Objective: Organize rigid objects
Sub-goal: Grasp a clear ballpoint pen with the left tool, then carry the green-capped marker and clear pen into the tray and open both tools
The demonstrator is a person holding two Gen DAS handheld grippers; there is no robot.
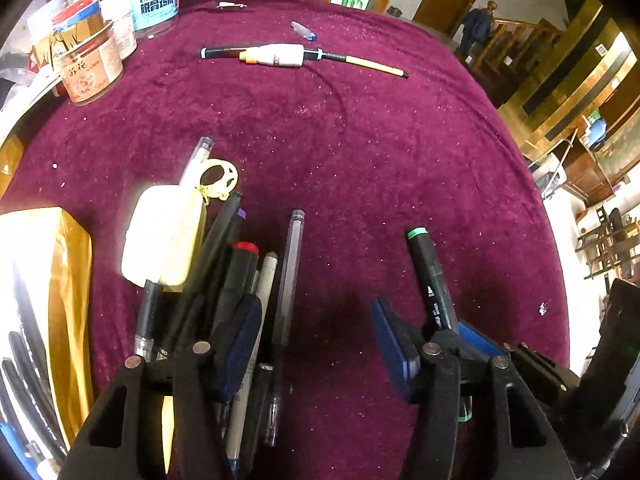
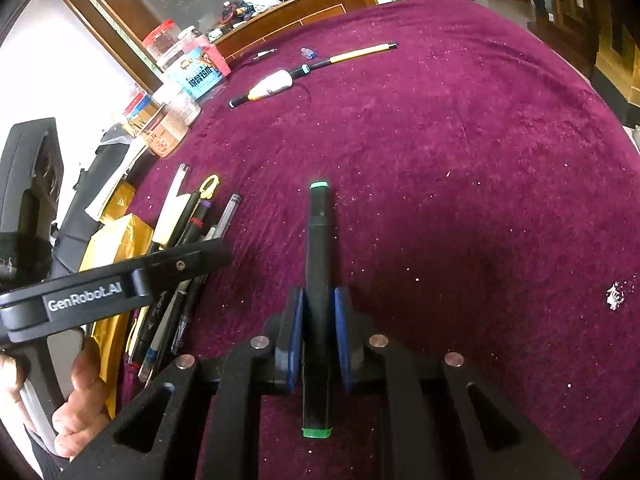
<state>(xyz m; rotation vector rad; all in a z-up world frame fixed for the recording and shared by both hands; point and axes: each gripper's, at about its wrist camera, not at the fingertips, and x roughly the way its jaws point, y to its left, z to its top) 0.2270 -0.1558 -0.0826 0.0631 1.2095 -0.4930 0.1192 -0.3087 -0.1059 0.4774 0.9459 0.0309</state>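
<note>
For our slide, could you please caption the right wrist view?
Right tongs grip a green-capped black marker above the maroon tablecloth.

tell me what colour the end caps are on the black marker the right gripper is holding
Green on both ends of the black marker; it shows best in the right wrist view.

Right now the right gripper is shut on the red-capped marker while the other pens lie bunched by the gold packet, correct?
Not quite: the right gripper is shut on the green-capped marker, as the right wrist view shows. The other pens do lie bunched by the gold packet.
</note>
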